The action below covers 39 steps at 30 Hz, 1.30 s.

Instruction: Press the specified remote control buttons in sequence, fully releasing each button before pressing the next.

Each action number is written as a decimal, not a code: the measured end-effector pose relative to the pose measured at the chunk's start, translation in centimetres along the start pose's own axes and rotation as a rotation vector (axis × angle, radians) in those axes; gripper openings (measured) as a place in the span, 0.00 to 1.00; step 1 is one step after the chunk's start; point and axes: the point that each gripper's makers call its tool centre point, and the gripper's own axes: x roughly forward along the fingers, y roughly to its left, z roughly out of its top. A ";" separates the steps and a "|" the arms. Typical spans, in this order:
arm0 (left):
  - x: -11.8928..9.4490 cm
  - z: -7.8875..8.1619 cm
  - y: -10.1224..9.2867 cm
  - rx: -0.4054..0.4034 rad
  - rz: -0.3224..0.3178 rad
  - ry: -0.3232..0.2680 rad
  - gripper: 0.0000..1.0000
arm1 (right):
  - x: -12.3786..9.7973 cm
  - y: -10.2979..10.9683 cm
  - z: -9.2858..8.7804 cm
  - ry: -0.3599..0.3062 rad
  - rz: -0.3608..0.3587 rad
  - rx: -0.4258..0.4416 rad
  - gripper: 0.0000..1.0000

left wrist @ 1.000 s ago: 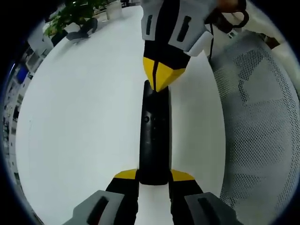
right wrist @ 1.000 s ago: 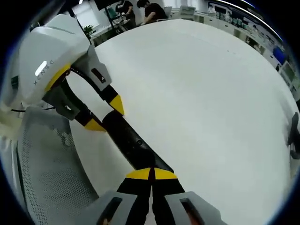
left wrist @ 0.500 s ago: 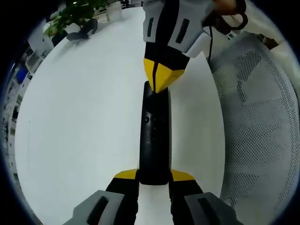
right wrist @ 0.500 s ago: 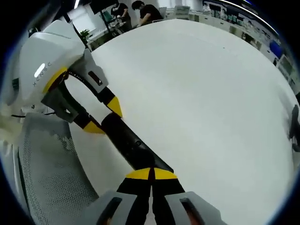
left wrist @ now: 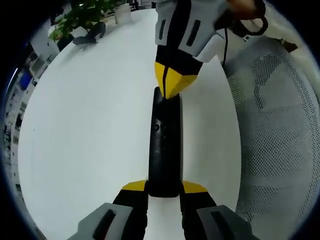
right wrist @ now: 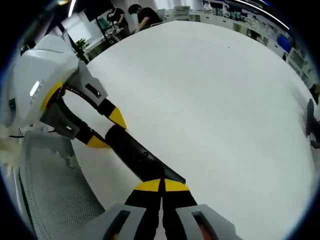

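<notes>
Right gripper (left wrist: 171, 87) slightly lifted off held remote (left wrist: 164, 145).

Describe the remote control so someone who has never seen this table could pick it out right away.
Start at the big white table, at its edge beside the white mesh chair. There the left gripper clamps one end of the remote control, and the right gripper, jaws shut, touches the other end. It is a long, slim black bar with a small round button, the only dark thing on that white stretch.

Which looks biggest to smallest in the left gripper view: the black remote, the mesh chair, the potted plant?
1. Mesh chair, though nearness inflates it.
2. Black remote, held between the jaws.
3. Potted plant, far off, so true size is unsure.
</notes>
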 end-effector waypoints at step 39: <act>-0.1 0.0 0.0 0.004 -0.029 -0.017 0.22 | 0.6 0.8 0.5 0.032 0.055 -0.040 0.00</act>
